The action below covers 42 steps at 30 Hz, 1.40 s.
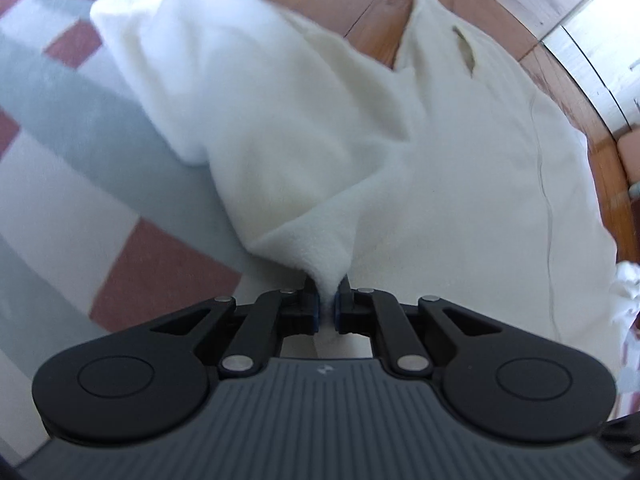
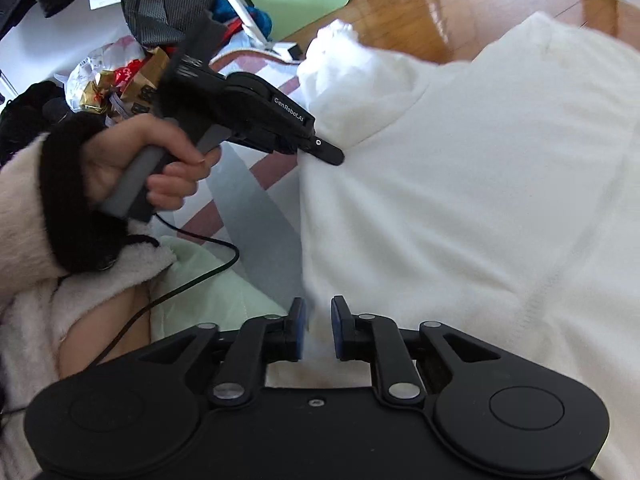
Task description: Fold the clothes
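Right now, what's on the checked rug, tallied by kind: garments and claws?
White fleece garments: 1, the white fleece top.
Claws: 2, the left claw pinching a fold of it, and the right claw at its near edge.
Total: 3.

Soft, matt white fleece garment (image 1: 320,152) on glossy wood floor (image 2: 432,16); matt black plastic left gripper (image 1: 328,304) with metal rivets.
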### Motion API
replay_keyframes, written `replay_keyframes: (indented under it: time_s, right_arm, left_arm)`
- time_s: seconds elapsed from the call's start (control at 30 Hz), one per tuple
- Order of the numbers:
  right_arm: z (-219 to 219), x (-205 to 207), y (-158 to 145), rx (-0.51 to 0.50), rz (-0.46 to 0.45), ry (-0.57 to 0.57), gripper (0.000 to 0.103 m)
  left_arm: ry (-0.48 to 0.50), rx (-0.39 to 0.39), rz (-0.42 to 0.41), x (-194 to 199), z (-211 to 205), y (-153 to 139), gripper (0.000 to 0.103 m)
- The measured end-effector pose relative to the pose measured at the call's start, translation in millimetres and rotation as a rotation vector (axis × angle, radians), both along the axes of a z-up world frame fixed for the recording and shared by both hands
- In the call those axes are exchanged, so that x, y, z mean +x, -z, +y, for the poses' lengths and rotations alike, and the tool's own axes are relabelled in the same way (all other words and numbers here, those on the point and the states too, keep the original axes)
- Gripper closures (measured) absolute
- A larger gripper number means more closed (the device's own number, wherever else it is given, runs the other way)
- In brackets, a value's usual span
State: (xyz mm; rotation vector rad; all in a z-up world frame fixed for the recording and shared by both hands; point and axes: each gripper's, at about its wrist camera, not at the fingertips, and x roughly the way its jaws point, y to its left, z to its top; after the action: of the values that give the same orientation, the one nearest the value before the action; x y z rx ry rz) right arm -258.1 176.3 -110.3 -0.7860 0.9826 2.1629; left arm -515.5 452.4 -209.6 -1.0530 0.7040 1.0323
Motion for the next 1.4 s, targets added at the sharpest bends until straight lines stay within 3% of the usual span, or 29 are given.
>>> replay_keyframes:
  time_s: [0.1, 0.13, 0.23, 0.33, 0.47, 0.57, 0.6, 0.63, 0.67, 0.77, 0.87, 0.97, 1.03, 1.13, 1.2, 1.23, 1.33, 1.4]
  right_arm:
    - [-15, 22, -15, 0.03, -0.099, 0.034, 0.055]
    - [-19, 25, -17, 0.04, -0.13, 0.041, 0.054]
    - [-31, 32, -23, 0.07, -0.223, 0.057, 0.053]
    - [-36, 0, -12, 0.161, -0.344, -0.038, 0.048]
    - [-50, -52, 15, 0.398, -0.631, -0.215, 0.047]
    - [-44, -67, 31, 0.511, -0.728, -0.178, 0.05]
    - [-38, -68, 33, 0.516, -0.727, -0.149, 0.059]
    - [-32, -63, 31, 0.496, -0.692, -0.125, 0.09]
    - [-27, -56, 26, 0.463, -0.634, -0.1, 0.095]
    - [-26, -23, -10, 0.394, -0.427, -0.056, 0.095]
    - [-28, -2, -34, 0.319, -0.342, -0.126, 0.095]
    - [-14, -12, 5, 0.2, -0.436, -0.232, 0.095]
    - [-7, -22, 29, 0.183, -0.466, -0.233, 0.093]
    - [0, -22, 21, 0.126, -0.462, -0.203, 0.09]
    - [-7, -18, 14, 0.118, -0.454, -0.258, 0.073]
    - [-9, -14, 9, 0.095, -0.428, -0.28, 0.064]
    - [-14, -1, -19, 0.052, -0.284, -0.309, 0.06]
    - [-3, 11, -40, 0.046, -0.133, -0.284, 0.057]
  left_arm:
    - [0.003, 0.014, -0.014, -1, -1, -4, 0.097]
    - [-0.001, 0.014, -0.026, -3, -1, -5, 0.097]
    - [-0.011, 0.016, -0.06, -7, -1, -7, 0.097]
    - [-0.055, -0.014, -0.13, -17, 0, -4, 0.097]
    - [-0.1, -0.073, -0.171, -28, 0, 8, 0.097]
    - [-0.11, -0.082, -0.162, -29, 0, 9, 0.097]
    - [-0.113, -0.085, -0.159, -29, -1, 10, 0.097]
    - [-0.117, -0.088, -0.155, -30, -1, 10, 0.097]
    - [-0.12, -0.091, -0.152, -30, -1, 11, 0.097]
    - [-0.13, -0.099, -0.142, -31, -2, 12, 0.097]
    - [-0.14, -0.107, -0.133, -32, -3, 14, 0.097]
    - [-0.15, -0.116, -0.123, -33, -4, 15, 0.094]
    - [-0.173, -0.13, -0.125, -40, -6, 13, 0.088]
    - [-0.228, -0.141, -0.131, -57, -11, 10, 0.079]
    - [-0.261, -0.132, -0.127, -65, -12, 4, 0.078]
    - [-0.264, -0.115, -0.12, -66, -13, -2, 0.077]
    - [-0.267, -0.055, -0.072, -65, -14, -20, 0.074]
    - [-0.286, -0.007, -0.048, -70, -14, -35, 0.075]
